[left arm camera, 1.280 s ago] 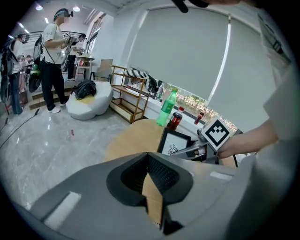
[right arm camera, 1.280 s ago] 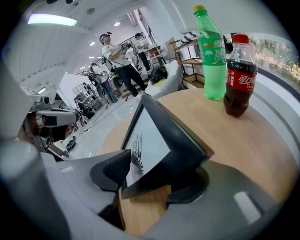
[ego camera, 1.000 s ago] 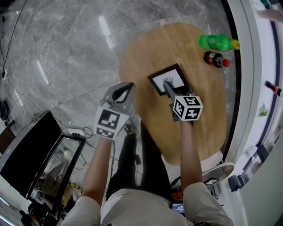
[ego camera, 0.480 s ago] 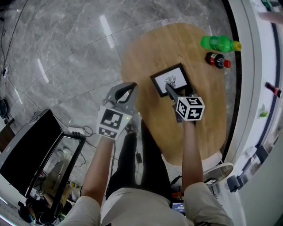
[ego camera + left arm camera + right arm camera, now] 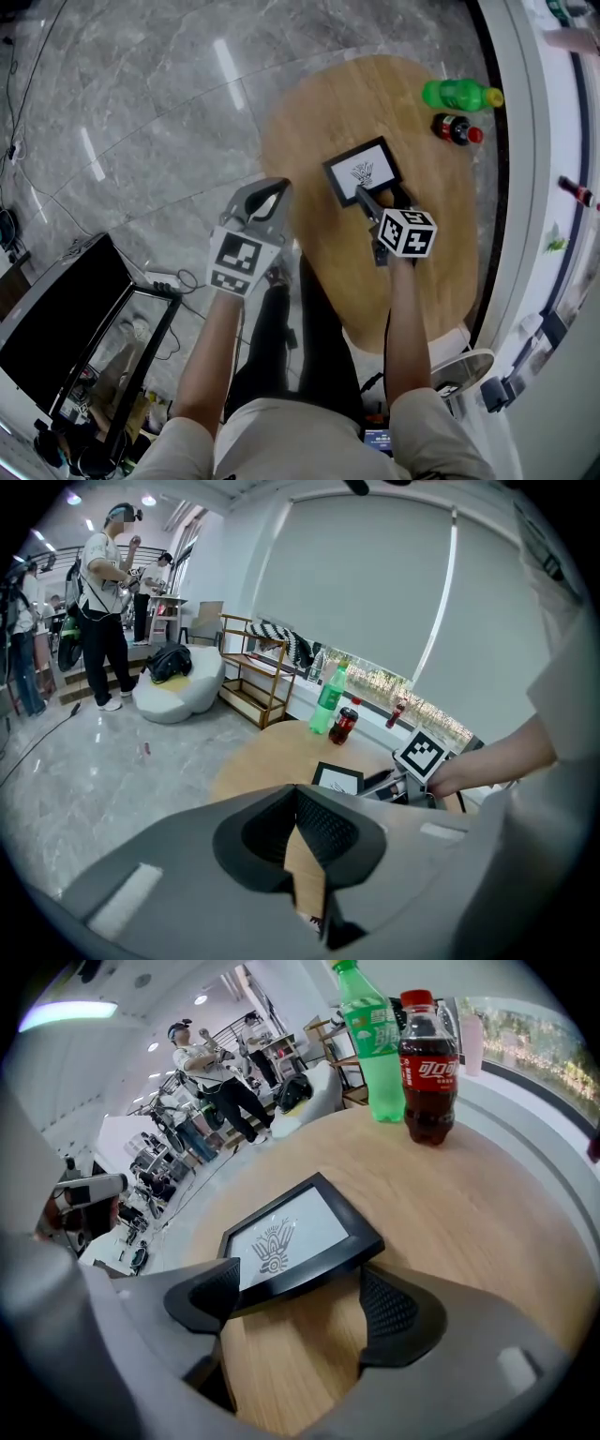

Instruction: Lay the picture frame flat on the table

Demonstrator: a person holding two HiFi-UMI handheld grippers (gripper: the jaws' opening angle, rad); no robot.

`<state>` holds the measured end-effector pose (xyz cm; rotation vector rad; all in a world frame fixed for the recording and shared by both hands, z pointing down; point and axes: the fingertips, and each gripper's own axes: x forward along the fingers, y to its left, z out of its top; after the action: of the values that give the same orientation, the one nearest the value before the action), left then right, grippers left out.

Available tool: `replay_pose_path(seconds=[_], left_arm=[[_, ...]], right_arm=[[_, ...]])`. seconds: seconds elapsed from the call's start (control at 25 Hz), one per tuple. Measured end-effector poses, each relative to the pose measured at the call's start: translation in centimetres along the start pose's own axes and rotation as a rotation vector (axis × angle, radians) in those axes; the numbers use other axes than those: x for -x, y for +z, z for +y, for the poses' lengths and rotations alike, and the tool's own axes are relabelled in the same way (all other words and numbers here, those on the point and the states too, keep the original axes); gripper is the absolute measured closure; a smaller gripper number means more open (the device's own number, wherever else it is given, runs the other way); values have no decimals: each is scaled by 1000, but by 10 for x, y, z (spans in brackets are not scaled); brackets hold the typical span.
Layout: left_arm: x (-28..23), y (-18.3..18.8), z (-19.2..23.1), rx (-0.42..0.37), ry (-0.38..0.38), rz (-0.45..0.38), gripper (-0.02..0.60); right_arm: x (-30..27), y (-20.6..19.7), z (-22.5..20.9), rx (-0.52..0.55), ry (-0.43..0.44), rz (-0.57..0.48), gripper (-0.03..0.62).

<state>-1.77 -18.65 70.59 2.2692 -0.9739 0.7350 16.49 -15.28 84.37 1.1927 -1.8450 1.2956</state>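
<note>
A black picture frame (image 5: 361, 170) with a white print lies flat, face up, on the round wooden table (image 5: 319, 103). My right gripper (image 5: 378, 199) is at the frame's near edge and its jaws are opening. In the right gripper view the frame (image 5: 291, 1237) lies just ahead of the wide-spread gripper (image 5: 300, 1302), and neither pad presses on it. My left gripper (image 5: 267, 187) hangs off the table's left edge, jaws together with nothing in them. From the left gripper view (image 5: 309, 855) the frame (image 5: 337, 778) shows beyond the jaws.
A green bottle (image 5: 459, 94) and a cola bottle (image 5: 455, 129) stand at the table's far right edge. A black screen (image 5: 56, 328) lies on the marble floor to my left. People (image 5: 108, 621), a beanbag (image 5: 178, 686) and a shelf (image 5: 258, 667) are far off.
My right gripper has drawn back a little toward me, off the frame's near edge. The frame stays flat on the table. The left gripper has hardly moved.
</note>
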Motion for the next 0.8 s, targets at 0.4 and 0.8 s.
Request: replay_pose_path(seconds=[0.4, 0.8], left_arm=[[32, 14, -14, -38, 8, -13, 571], [100, 64, -36, -113, 21, -107, 571]], right_arm=[[31, -4, 8, -39, 5, -28, 197], [136, 38, 56, 55, -10, -175, 263]])
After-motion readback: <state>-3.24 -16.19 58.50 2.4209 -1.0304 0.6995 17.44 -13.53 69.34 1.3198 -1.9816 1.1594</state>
